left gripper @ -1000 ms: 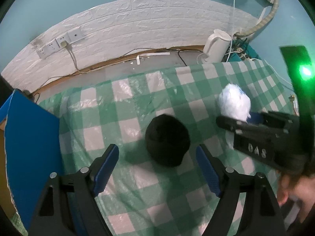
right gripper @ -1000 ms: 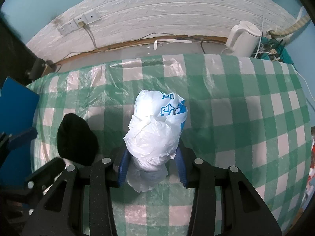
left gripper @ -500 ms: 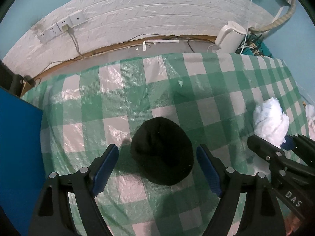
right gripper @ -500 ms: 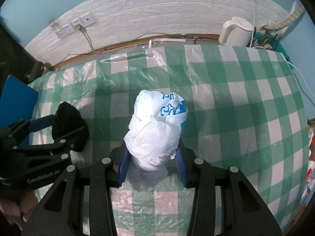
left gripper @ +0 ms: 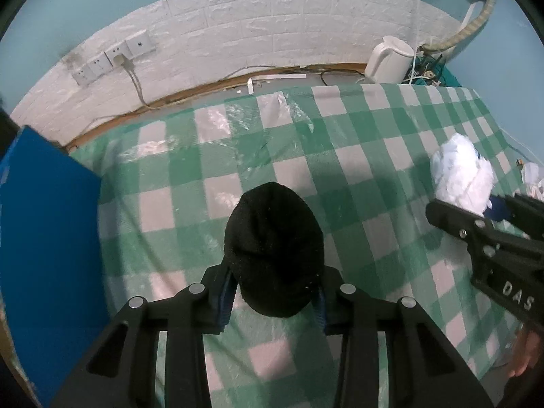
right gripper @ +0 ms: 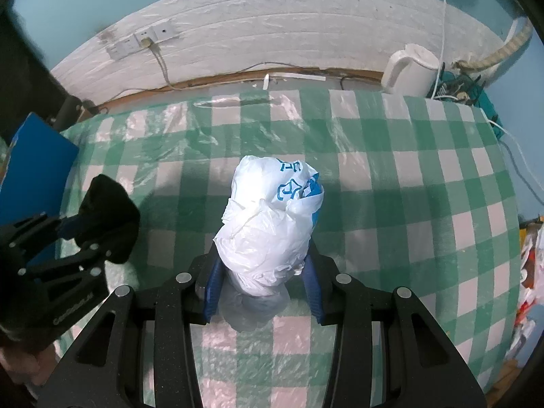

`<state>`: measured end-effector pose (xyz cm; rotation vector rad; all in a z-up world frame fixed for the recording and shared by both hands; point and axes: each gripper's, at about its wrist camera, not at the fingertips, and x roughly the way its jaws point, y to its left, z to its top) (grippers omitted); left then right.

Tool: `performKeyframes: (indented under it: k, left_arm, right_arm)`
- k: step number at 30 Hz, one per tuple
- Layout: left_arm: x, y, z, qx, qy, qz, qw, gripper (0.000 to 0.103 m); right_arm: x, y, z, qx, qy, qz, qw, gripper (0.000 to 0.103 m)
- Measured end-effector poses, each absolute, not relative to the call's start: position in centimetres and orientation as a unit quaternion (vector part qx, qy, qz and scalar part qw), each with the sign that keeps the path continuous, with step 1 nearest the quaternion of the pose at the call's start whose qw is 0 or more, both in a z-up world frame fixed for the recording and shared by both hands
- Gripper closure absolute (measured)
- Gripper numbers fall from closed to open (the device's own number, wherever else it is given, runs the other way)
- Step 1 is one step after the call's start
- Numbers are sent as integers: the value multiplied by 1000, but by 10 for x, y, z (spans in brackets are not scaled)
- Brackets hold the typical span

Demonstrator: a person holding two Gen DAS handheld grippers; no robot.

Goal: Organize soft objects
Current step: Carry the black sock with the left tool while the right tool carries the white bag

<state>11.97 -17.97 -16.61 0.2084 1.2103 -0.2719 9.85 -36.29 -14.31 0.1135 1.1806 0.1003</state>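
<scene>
- Left gripper (left gripper: 272, 292) fingers pinch the black beanie (left gripper: 273, 248), centre frame
- Right gripper (right gripper: 261, 282) fingers squeeze the tied white plastic bag (right gripper: 268, 227); contents hidden

Fuzzy matt black hat (left gripper: 273, 248), crinkled glossy plastic bag (right gripper: 268, 227), shiny film-covered checked tablecloth (left gripper: 357, 156).

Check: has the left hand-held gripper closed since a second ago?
Yes. The left hand-held gripper has closed inward onto the black hat, over the same checked tablecloth.
</scene>
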Motion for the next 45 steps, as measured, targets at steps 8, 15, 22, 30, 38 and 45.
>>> performKeyframes:
  k: [8, 15, 22, 30, 38, 45]
  left_arm:
    - [95, -166, -142, 123, 545, -128, 820, 65]
    - [78, -153, -117, 129, 525, -130, 831, 65]
    - [61, -142, -99, 139, 511, -124, 839, 65]
    - [49, -119, -84, 139, 505, -114, 844, 65]
    - [39, -105, -75, 137, 500, -107, 849, 65]
    - [26, -97, -68, 132, 482, -109, 859, 65]
  right_arm:
    - [82, -343, -124, 34, 553, 64, 830, 62]
    - [67, -330, -105, 26, 548, 75, 833, 62]
    - [54, -309, -88, 8, 541, 97, 835, 62]
    - [40, -290, -77, -12, 539, 121, 833, 62]
    - [31, -272, -66, -22, 532, 139, 835, 62]
    - [28, -258, -61, -20, 530, 157, 833, 62]
